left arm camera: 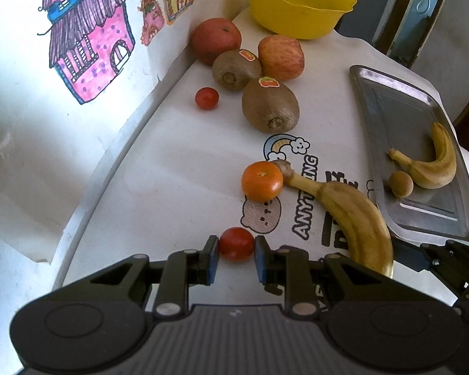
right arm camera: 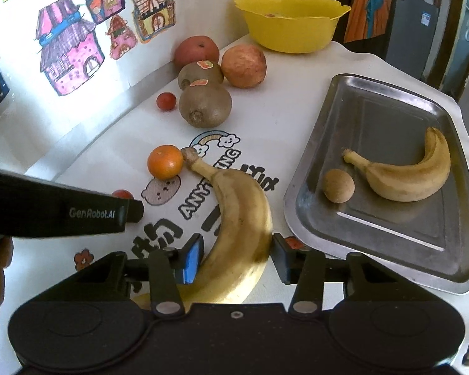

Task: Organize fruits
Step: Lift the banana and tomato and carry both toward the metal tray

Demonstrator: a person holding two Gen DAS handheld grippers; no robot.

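Clamped left gripper (left arm camera: 236,249) on a small tomato (left arm camera: 236,247) on the desk (left arm camera: 178,168). Straddled big banana (right arm camera: 237,218) with right gripper (right arm camera: 236,254), both pads seemingly touching peel.

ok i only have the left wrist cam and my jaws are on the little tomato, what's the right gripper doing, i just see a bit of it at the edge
Observer: The right gripper straddles the thick part of the large banana, away from the stem, and both pads look pressed against its sides.
Operator: good, and is there anything in the yellow bowl, i can't see inside from here
Observer: Yes. The right wrist view looks over the rim of the yellow bowl and shows a small reddish thing lying inside, too small to name.
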